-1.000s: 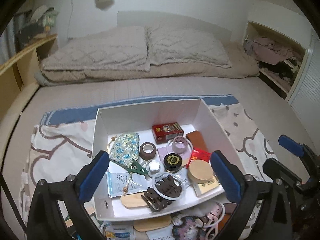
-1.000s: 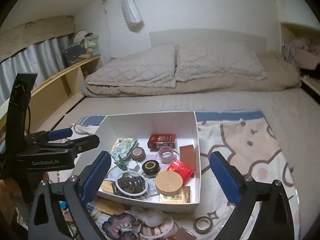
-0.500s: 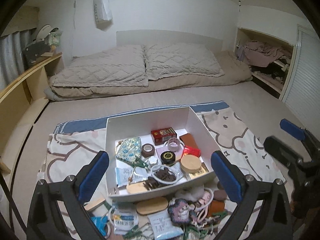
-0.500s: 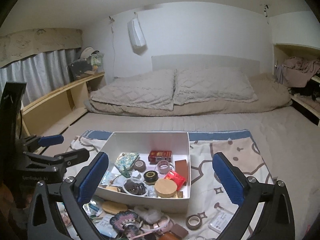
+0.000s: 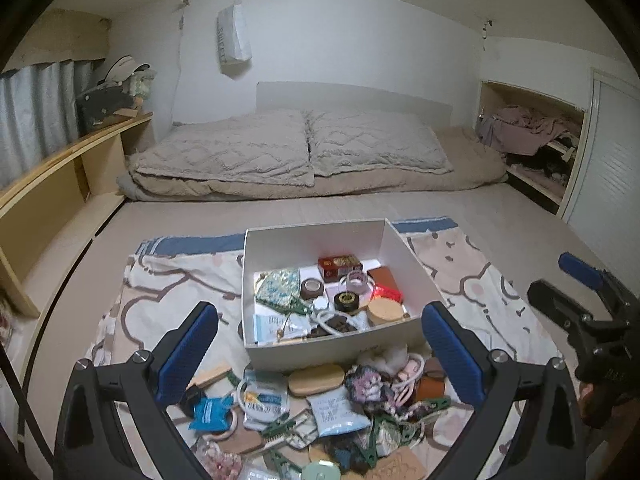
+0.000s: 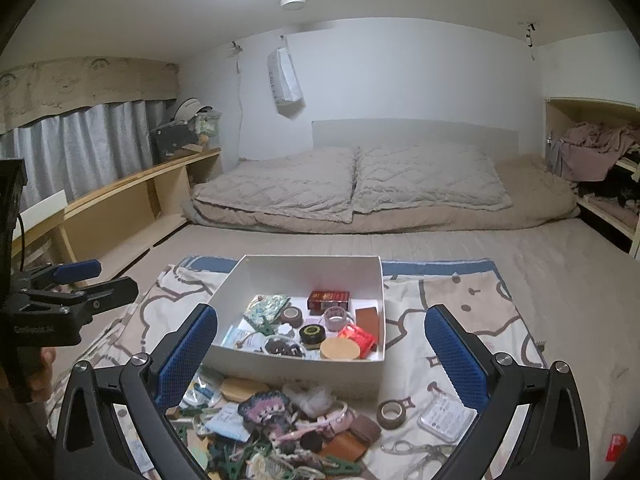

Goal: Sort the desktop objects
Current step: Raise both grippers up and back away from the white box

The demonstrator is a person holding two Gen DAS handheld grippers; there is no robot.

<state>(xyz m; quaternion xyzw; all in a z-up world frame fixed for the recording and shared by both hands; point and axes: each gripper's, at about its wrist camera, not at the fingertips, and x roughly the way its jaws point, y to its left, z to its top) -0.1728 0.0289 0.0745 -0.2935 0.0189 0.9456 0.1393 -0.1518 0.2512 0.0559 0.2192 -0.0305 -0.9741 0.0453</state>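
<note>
Basically a bedroom: a wooden shelf [image 6: 132,204] at 9 o'clock under grey curtains [image 6: 80,148], two quilted pillows [image 6: 352,184] at 12 o'clock, a clothes-filled cubby [image 6: 592,152] at 3 o'clock. The things lie on a bed [image 6: 520,260], on a cartoon-print blanket [image 6: 460,300] spread over the mattress.

White box [image 6: 304,368] sits mid-blanket, open-topped. Inside, left to right: floral pouch [image 6: 267,307], brown tape roll [image 6: 291,315], red carton [image 6: 329,300], clear tape roll [image 6: 335,317], black round tin [image 6: 312,334], round wooden lid [image 6: 340,349], red packet [image 6: 357,337], brown leather case [image 6: 367,319]. Dark hair clip [image 6: 282,347] lies at the box's near edge.

Loose pile [image 6: 276,432] of small items lies on the blanket touching the box's near wall at 6 o'clock: wooden oval [image 5: 316,378], blue packet [image 5: 210,410], floral patch [image 6: 266,410], green clips [image 6: 240,460]. A tape roll [image 6: 391,413] and a clear flat case [image 6: 442,416] lie at 5 o'clock, apart from the pile.

Left hand-held gripper [image 5: 320,352]: fingers wide apart, nothing between them, pile and box's near wall framed in the gap. Right hand-held gripper [image 6: 322,356]: fingers wide apart too, holding nothing, raised above the pile, box ahead at 12 o'clock.
</note>
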